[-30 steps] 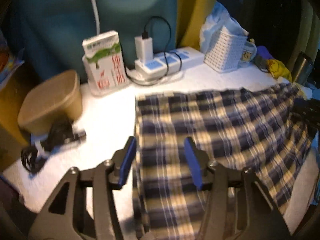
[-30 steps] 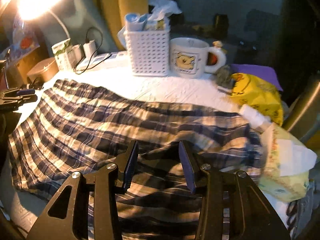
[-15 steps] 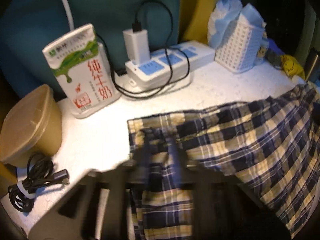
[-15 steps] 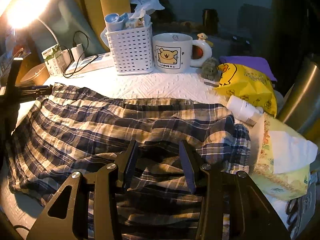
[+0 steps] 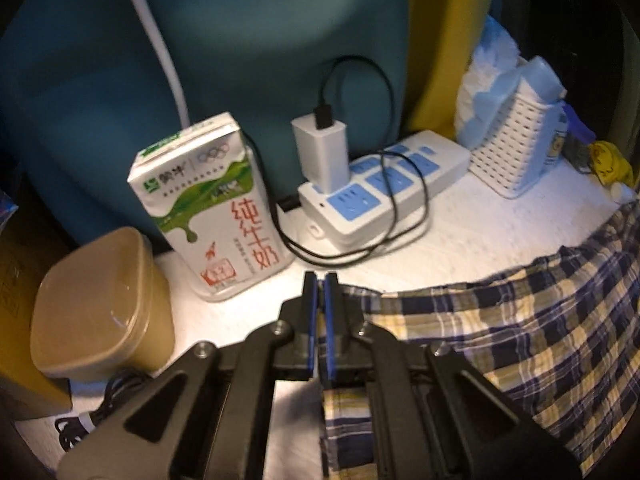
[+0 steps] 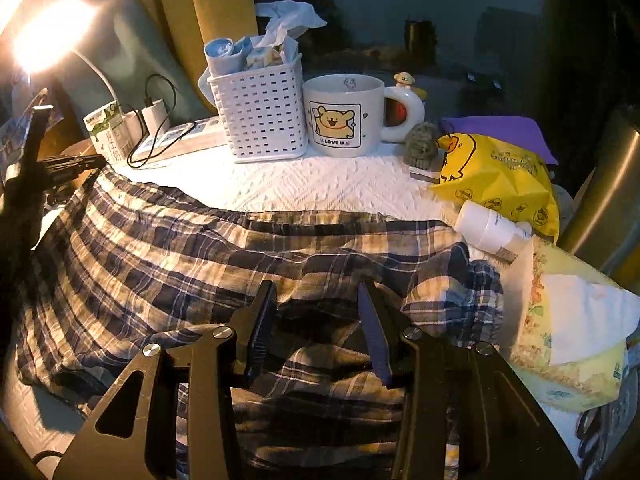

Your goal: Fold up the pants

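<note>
1. Left wrist view: the left gripper point(image 5: 320, 312), spread wide a second ago, now has its jaws pinched on the corner of the plaid pants point(image 5: 520, 340). A milk carton point(image 5: 212, 208) and a power strip point(image 5: 384, 188) stand ahead on the white tablecloth point(image 5: 480, 232).
2. Right wrist view: the right gripper point(image 6: 318, 328) stays wide open over bunched pants point(image 6: 192, 256); a bear mug point(image 6: 340, 116) and a white basket point(image 6: 260, 116) stand beyond.

Soft checked cloth among hard plastic and glazed ware

The pants point(image 6: 168, 256) are thin woven cloth, matt and creased, on a white table cover point(image 6: 320, 188) with a raised, quilted-looking pattern. Behind the pants, the basket point(image 6: 260, 120) is perforated white plastic and the mug point(image 6: 344, 116) glossy glazed ceramic. The milk carton point(image 5: 212, 216) is smooth printed card; the power strip point(image 5: 380, 192) is smooth plastic.
</note>
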A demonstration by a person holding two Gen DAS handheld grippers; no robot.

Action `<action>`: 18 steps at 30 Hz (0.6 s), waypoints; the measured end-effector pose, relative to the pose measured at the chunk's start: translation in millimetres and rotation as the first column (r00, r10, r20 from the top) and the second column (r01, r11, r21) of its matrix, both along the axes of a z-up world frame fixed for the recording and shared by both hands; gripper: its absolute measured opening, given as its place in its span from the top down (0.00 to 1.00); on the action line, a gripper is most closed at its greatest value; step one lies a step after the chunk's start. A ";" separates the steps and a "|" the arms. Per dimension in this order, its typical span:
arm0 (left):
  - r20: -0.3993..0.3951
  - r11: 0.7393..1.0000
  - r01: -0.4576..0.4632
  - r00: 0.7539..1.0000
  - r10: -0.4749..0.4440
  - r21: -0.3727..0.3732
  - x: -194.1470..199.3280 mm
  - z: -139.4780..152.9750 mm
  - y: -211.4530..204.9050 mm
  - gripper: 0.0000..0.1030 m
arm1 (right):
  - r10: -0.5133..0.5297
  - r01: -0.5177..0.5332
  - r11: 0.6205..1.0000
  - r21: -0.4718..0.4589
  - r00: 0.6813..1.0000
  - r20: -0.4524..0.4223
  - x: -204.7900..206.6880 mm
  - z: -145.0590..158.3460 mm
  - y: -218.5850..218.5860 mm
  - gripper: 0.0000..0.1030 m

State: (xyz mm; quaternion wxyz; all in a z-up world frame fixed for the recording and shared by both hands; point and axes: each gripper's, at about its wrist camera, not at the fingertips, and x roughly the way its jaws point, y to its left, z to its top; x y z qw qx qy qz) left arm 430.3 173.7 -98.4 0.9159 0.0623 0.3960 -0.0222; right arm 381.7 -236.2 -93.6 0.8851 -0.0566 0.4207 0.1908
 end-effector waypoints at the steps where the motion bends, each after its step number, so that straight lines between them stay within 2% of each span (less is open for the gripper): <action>1: -0.011 1.000 -0.005 1.000 0.005 0.004 0.6 -2.9 1.5 0.97 | -0.001 0.001 1.000 0.000 1.000 0.000 0.5 -0.3 0.1 0.57; 3: -0.055 1.000 -0.013 0.998 0.014 0.018 3.0 -11.0 2.0 0.95 | -0.004 0.004 1.000 -0.005 1.000 -0.010 1.6 -3.0 0.8 0.57; 6: -0.071 1.000 -0.012 0.997 0.010 -0.019 -5.0 -8.1 4.2 0.94 | -0.005 0.004 1.000 -0.015 1.000 -0.018 -0.2 -6.6 2.1 0.57; 8: -0.035 0.999 -0.032 0.999 0.031 -0.031 -16.6 5.5 7.5 0.91 | -0.011 0.011 1.000 -0.017 1.000 -0.020 -1.5 -6.4 2.0 0.56; 9: 0.001 0.998 -0.050 0.999 0.050 -0.031 -27.1 18.1 10.9 0.89 | -0.017 0.017 1.000 -0.009 1.000 -0.014 -3.3 -3.6 1.4 0.52; 10: 0.025 0.997 -0.065 0.997 0.066 -0.039 -35.4 28.6 11.8 0.89 | -0.022 0.022 1.000 -0.001 1.000 -0.009 -4.5 -0.8 1.5 0.44; 12: 0.063 0.994 -0.067 0.995 0.073 -0.086 -50.2 46.8 8.9 0.86 | -0.034 0.034 0.999 0.020 0.999 0.004 -7.8 5.3 3.0 0.39; 15: 0.095 0.990 0.020 0.995 -0.007 -0.141 -82.6 67.2 -12.9 0.83 | 0.002 -0.003 0.999 0.044 1.000 0.002 -13.4 10.9 16.6 0.38; 18: 0.044 0.973 0.094 0.995 -0.086 -0.211 -103.9 60.3 -39.1 0.78 | 0.060 -0.060 0.998 0.015 0.998 -0.015 -20.3 8.2 39.5 0.38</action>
